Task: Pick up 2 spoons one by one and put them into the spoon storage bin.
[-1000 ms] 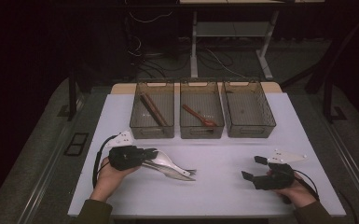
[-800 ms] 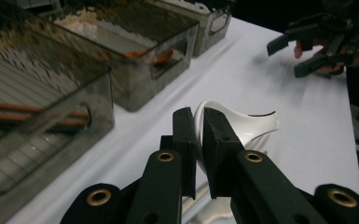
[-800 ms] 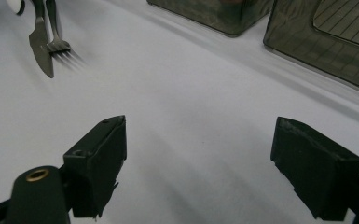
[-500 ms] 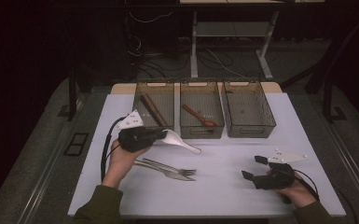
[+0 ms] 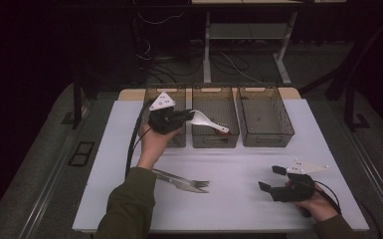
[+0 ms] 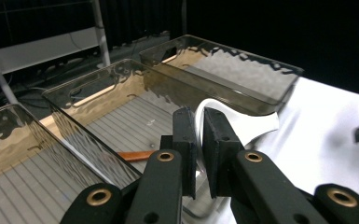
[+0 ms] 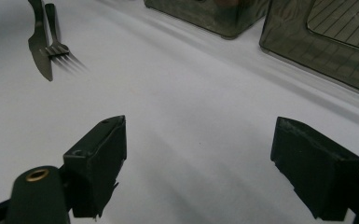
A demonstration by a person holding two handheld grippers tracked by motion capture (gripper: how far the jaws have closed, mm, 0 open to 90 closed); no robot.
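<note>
White spoon sat upper centre of the high view, long axis running left to right, bowl end out over the middle bin. Handle end clenched in the left gripper, jaws nearly together on it; the left gripper view showed the spoon above that bin's near wall. Drop lay just ahead. Right gripper rested lower right, jaws wide, empty. Fork and knife remained lower centre.
</note>
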